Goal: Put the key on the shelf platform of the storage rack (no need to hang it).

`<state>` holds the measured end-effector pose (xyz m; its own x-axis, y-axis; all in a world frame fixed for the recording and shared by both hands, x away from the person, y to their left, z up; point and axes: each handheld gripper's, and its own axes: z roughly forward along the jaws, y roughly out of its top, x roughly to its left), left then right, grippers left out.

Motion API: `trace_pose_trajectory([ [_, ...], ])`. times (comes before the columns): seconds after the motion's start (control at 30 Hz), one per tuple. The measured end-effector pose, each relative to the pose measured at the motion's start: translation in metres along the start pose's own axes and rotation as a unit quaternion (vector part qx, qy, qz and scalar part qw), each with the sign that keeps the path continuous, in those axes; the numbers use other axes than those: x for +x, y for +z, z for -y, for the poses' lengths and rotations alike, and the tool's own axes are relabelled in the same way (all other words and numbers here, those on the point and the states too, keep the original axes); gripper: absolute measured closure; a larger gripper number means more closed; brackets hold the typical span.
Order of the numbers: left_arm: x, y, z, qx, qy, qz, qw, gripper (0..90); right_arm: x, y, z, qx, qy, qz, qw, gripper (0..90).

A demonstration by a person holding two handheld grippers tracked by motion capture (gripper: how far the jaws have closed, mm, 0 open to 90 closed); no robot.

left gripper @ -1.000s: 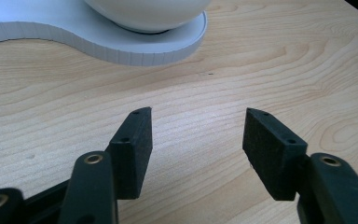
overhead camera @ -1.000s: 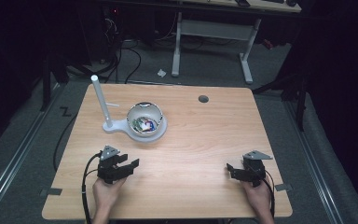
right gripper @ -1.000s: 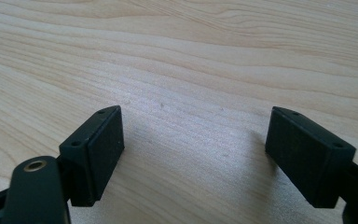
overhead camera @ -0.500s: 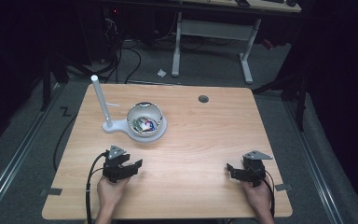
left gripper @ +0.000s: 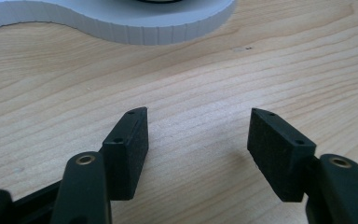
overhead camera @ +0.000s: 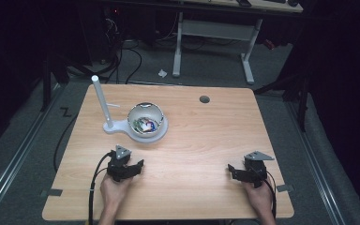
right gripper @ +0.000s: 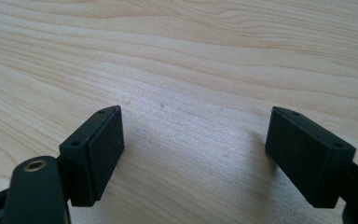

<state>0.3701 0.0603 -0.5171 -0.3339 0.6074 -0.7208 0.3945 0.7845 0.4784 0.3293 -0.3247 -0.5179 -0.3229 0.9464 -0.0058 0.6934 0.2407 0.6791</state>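
A white stand [overhead camera: 115, 126] with an upright white post [overhead camera: 100, 97] carries a bowl [overhead camera: 145, 118] of small colourful items at the table's left middle. My left gripper [overhead camera: 133, 167] rests low over the table in front of the stand, in a hand. In the left gripper view my left gripper [left gripper: 198, 126] is open, its jaws have just been opening, and only bare wood lies between them; the stand's white base [left gripper: 121, 23] is just ahead. My right gripper [overhead camera: 230, 170] sits near the front right, and its own view shows my right gripper [right gripper: 196, 133] open over bare wood.
The wooden table [overhead camera: 206, 140] has a round cable hole [overhead camera: 204, 99] at the back. Beyond it a white desk frame [overhead camera: 213, 30] and cables lie on the dark floor. A cable trails from each gripper toward the front edge.
My left gripper has shifted slightly to the right and sunk closer to the tabletop, its jaws a little wider. The right gripper has stayed put.
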Motion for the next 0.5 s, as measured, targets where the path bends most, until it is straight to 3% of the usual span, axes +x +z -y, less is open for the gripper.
trace_pose_trajectory([
  [0.43, -0.0004, 0.0051, 0.0073, -0.023, 0.013, 0.000, 0.9997, 33.9, 0.0000, 0.0000, 0.0000, 0.000, 0.000, 0.000, 1.0000, 19.4],
  [0.5, -0.0014, 0.0058, 0.0069, -0.023, 0.007, -0.005, 0.9997, 32.6, 0.0000, 0.0000, 0.0000, 0.000, 0.000, 0.000, 1.0000, 19.4],
])
